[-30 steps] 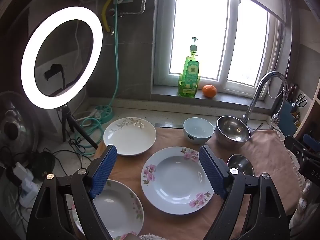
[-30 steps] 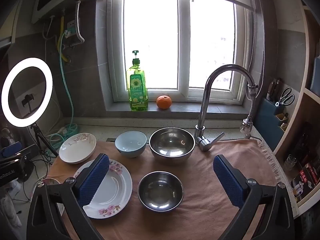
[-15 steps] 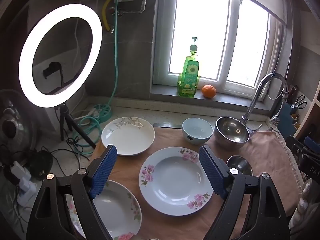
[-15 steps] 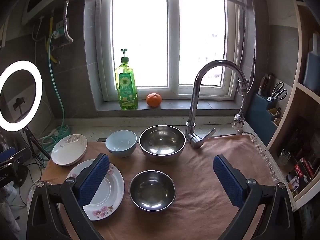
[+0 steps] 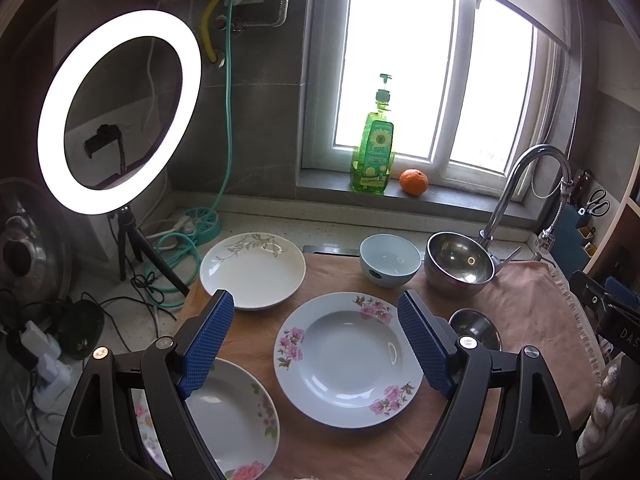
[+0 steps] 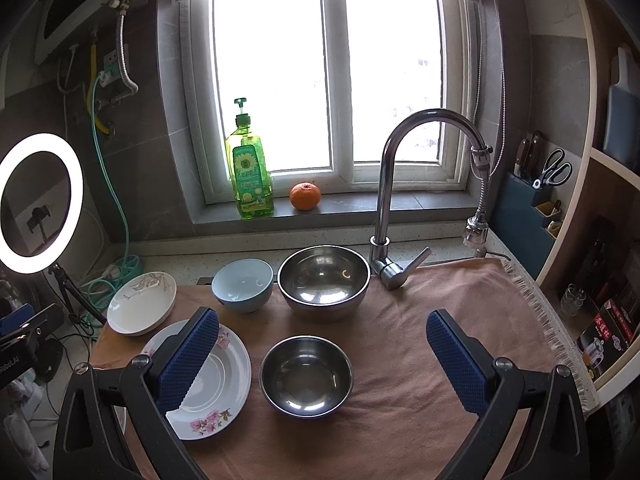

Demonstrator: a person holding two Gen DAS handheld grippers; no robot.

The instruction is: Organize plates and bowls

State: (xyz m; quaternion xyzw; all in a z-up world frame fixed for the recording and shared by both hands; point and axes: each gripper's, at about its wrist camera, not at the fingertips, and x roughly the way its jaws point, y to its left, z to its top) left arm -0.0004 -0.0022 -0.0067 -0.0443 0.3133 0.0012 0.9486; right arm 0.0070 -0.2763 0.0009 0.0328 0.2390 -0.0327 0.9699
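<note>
On a brown cloth (image 6: 420, 360) lie a pink-flowered blue plate (image 5: 348, 358) (image 6: 224, 380), a white leaf-patterned plate (image 5: 252, 270) (image 6: 142, 302), a third flowered plate (image 5: 236, 420), a light blue bowl (image 5: 390, 260) (image 6: 242, 286), a large steel bowl (image 5: 458, 266) (image 6: 324, 280) and a small steel bowl (image 5: 476, 328) (image 6: 306, 376). My left gripper (image 5: 316, 344) hovers open above the blue plate's left half. Open too, my right gripper (image 6: 322, 360) frames the small steel bowl from above. Neither holds anything.
A tall tap (image 6: 392, 184) rises behind the large bowl. A soap bottle (image 6: 250, 172) and an orange (image 6: 305, 196) sit on the sill. A ring light (image 5: 120, 112) on a tripod, cables and hose crowd the left counter. A knife holder (image 6: 536, 200) stands right.
Both views have shifted slightly: the right gripper has drifted right and lower toward the small steel bowl, the left a little left. Dishes have not moved; both grippers stay open.
</note>
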